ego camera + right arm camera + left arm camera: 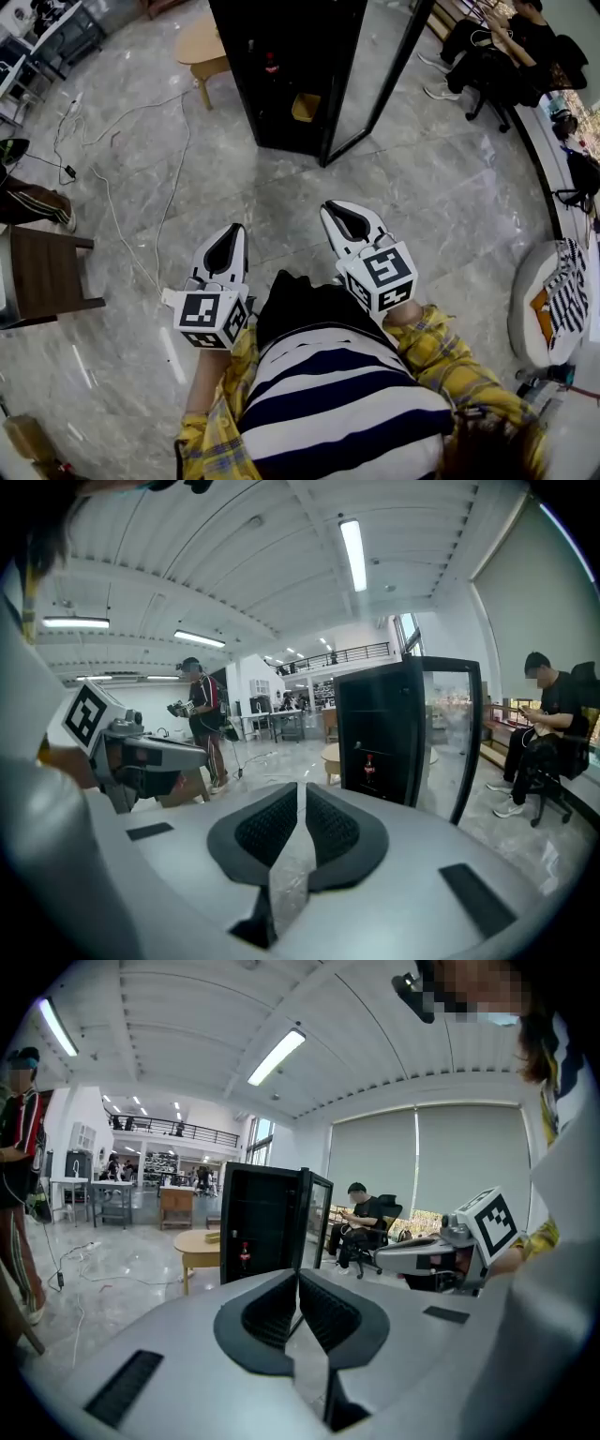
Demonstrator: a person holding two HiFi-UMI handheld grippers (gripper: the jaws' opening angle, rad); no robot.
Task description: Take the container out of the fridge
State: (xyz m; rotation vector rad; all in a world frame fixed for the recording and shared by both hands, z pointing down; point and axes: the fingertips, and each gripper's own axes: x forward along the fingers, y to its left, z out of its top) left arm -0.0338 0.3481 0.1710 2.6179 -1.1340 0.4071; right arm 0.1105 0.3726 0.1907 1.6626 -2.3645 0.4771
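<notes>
Left tongs (234, 234) and right tongs (336, 212) hang clenched and empty, well short of the open fridge (281, 75); next, I judge, approach and unclench.

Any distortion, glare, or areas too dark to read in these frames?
Head view: strong fisheye bending at the edges, soft light streaks on the glossy floor; the fridge interior is almost black, only a yellowish item shows. Left gripper view: black vignetted corners, ceiling strip light blown out. Right gripper view: same vignette; the fridge door glass looks hazy.
</notes>
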